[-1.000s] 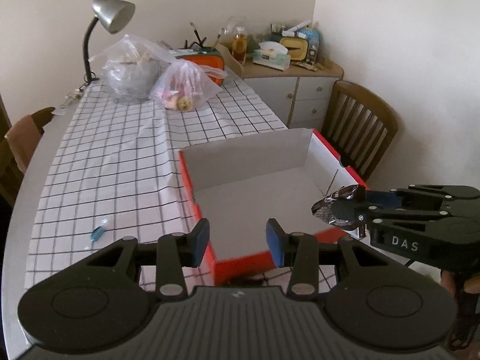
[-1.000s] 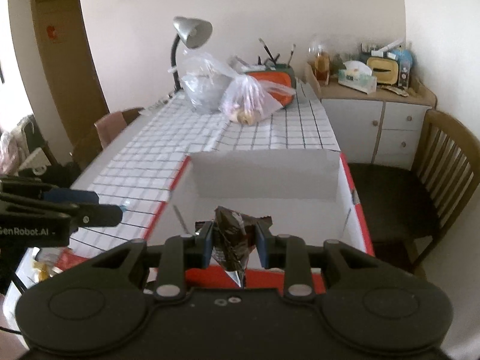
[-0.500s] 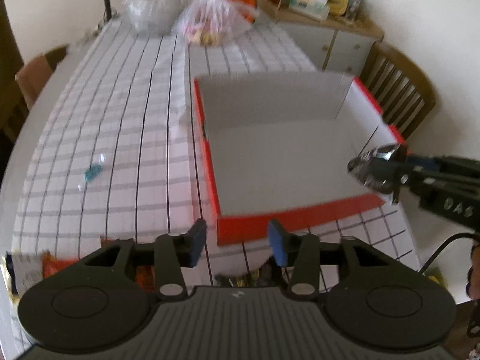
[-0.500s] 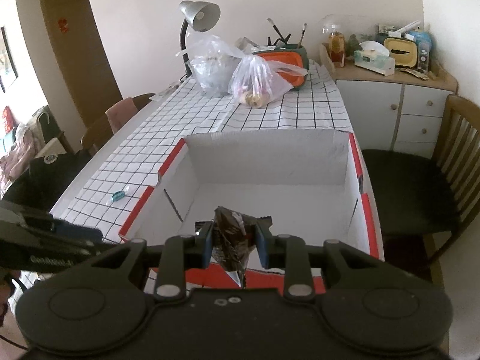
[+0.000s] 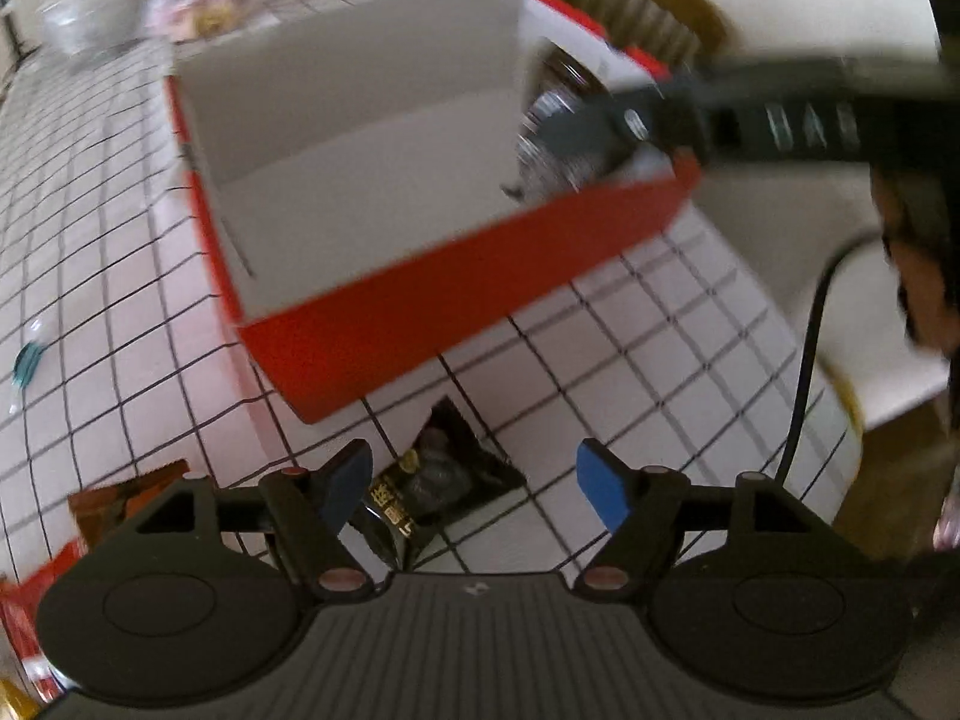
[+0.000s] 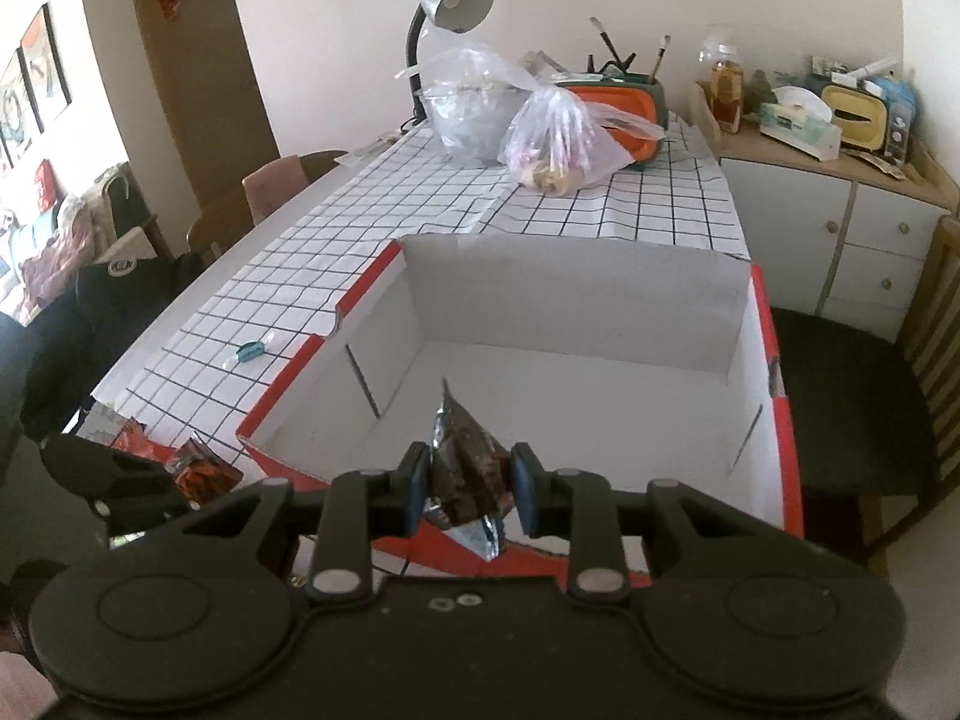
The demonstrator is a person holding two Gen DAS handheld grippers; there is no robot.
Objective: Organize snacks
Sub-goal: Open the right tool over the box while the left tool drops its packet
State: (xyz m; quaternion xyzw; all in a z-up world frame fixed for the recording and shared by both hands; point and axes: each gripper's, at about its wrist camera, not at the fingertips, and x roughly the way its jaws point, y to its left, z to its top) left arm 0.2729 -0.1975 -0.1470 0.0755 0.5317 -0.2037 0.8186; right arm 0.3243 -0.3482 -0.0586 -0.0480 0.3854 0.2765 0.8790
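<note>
A red cardboard box (image 5: 432, 300) with a white, empty inside (image 6: 564, 396) stands on the checked tablecloth. My right gripper (image 6: 468, 489) is shut on a dark foil snack packet (image 6: 465, 471) and hovers over the box's near wall; in the left wrist view it and the packet (image 5: 558, 138) reach in over the box's right corner. My left gripper (image 5: 474, 483) points down at the cloth in front of the box, jaws opening, above a black snack packet (image 5: 435, 489) that lies between the fingers untouched.
More snack packets, orange and red, lie left of the box front (image 6: 192, 468) (image 5: 120, 498). A small teal-wrapped item (image 6: 251, 351) lies on the cloth. Plastic bags (image 6: 558, 144), a lamp (image 6: 450, 6), chairs and a cabinet (image 6: 840, 222) surround the table.
My left gripper dropped toward the cloth, tilted down and widened its jaws; the black packet came into view. The right gripper sank slightly toward the box with its packet.
</note>
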